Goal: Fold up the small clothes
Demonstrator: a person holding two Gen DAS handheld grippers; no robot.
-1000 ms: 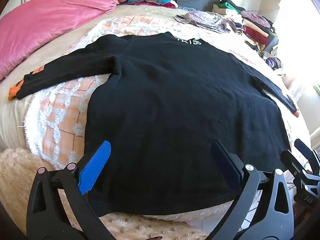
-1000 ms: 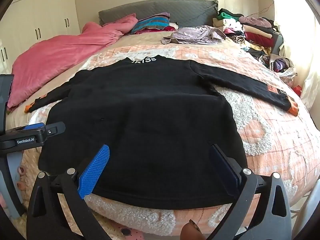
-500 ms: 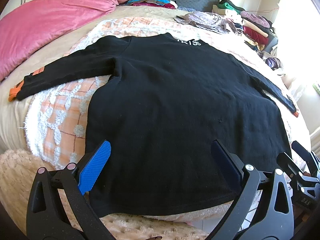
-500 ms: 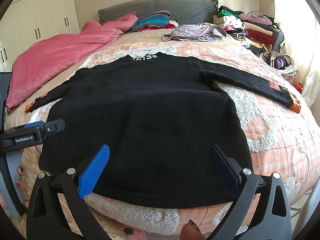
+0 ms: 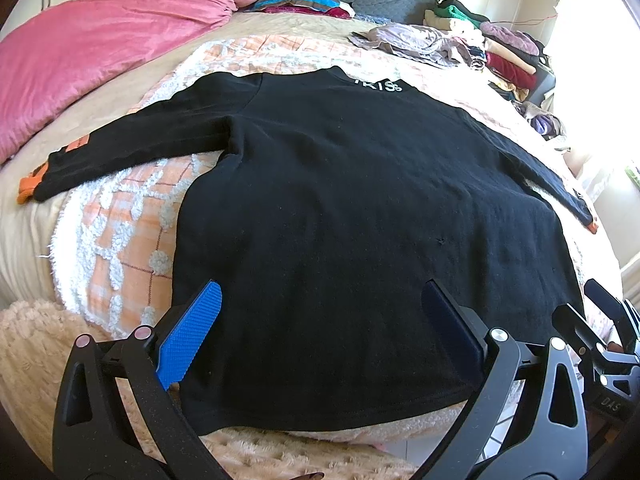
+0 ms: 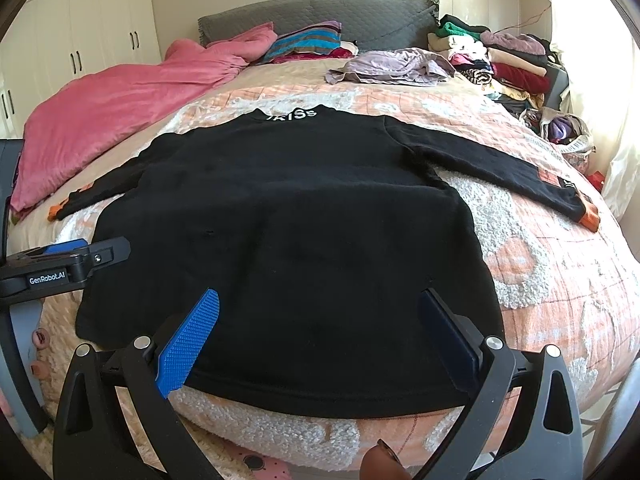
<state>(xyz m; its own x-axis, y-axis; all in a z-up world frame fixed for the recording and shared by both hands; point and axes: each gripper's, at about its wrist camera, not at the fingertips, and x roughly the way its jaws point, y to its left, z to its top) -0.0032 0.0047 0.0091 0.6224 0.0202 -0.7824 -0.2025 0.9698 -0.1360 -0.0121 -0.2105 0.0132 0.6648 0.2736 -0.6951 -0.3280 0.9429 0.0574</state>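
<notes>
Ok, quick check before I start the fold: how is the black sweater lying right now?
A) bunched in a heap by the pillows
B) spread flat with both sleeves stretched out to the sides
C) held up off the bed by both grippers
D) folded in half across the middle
B: the black sweater lies flat on the bed, sleeves out to both sides, and both the left gripper and right gripper are open and hold nothing.

Sunlit bedroom: grey padded headboard [image 6: 316, 14], white wardrobe doors [image 6: 92, 28], bright window [image 5: 600, 60] at right.
</notes>
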